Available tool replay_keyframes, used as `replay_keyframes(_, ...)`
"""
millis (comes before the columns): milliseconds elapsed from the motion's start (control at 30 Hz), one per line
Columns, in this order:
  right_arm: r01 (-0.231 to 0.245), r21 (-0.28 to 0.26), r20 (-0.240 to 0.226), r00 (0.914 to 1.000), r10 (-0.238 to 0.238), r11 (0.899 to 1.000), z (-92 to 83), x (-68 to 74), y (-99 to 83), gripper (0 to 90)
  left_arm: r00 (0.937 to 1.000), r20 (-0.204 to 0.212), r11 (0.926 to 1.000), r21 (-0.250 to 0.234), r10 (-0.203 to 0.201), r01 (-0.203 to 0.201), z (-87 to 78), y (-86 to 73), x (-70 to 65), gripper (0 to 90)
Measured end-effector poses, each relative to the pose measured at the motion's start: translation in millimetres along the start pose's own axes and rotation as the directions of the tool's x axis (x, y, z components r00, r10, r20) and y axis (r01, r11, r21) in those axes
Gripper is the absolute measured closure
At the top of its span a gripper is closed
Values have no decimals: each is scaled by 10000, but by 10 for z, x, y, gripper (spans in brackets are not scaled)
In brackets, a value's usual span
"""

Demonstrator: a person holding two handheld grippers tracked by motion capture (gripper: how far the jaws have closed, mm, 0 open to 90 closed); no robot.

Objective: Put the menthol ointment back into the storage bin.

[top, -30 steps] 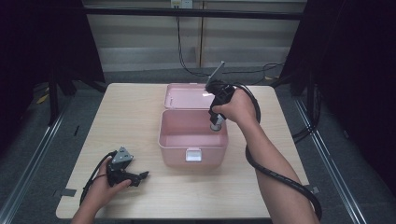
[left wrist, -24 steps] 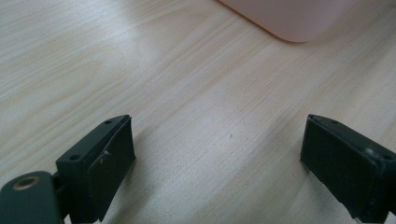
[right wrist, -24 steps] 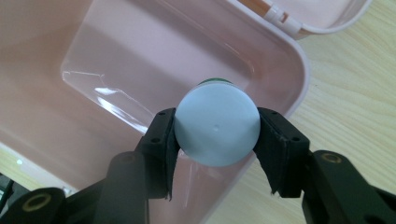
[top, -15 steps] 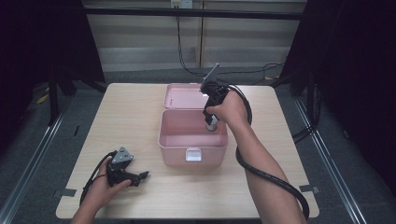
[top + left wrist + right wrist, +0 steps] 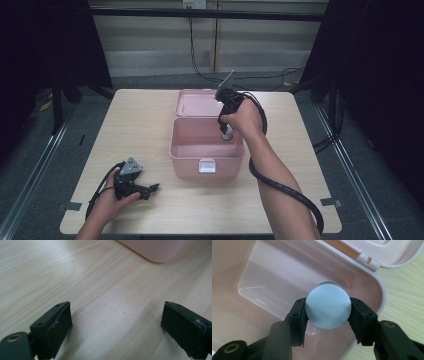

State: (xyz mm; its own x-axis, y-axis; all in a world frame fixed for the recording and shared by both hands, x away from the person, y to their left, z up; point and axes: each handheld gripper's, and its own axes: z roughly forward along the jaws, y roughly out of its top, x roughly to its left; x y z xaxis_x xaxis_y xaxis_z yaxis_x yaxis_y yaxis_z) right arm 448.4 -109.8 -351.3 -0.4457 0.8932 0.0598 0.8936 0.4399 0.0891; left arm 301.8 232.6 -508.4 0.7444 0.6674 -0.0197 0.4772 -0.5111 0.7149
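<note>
The right gripper [image 5: 327, 315] pinches a white-capped bottle [image 5: 328, 307] at frame centre, inside the pink box [image 5: 372, 282] (left gripper [image 5: 116, 322] spread, idle); next, lower and release

A recording bay set up as a lab or test workspace, not a home.

A single pale wood-grain table [image 5: 150, 125] is placed on grey carpeted floor [image 5: 30, 150], with metal rails [image 5: 35, 170] laid along both sides of it. Dark curtains or panels [image 5: 380, 75] are hung to the left and right, so that the surroundings are shut off. A plain light wall [image 5: 260, 45] is seen behind, crossed by a black bar [image 5: 150, 11], and loose black cables [image 5: 200, 60] are trailed down it and along the floor. Bits of tape [image 5: 72, 206] are stuck at the table's near corners. No household furnishings are seen around it.
</note>
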Motion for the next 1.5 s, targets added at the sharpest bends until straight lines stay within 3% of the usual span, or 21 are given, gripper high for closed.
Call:
replay_keyframes(933, -162, 8, 41, 9999, 162, 9999, 258, 54, 116, 509, 10000, 20, 10000, -12, 3, -3, 1, 0, 0, 93)
replay_keyframes(1500, -1001, -132, 126, 9949, 1002, 9949, 368, 32, 112, 509, 10000, 12, 10000, -8, 1, -1, 1, 0, 0, 93)
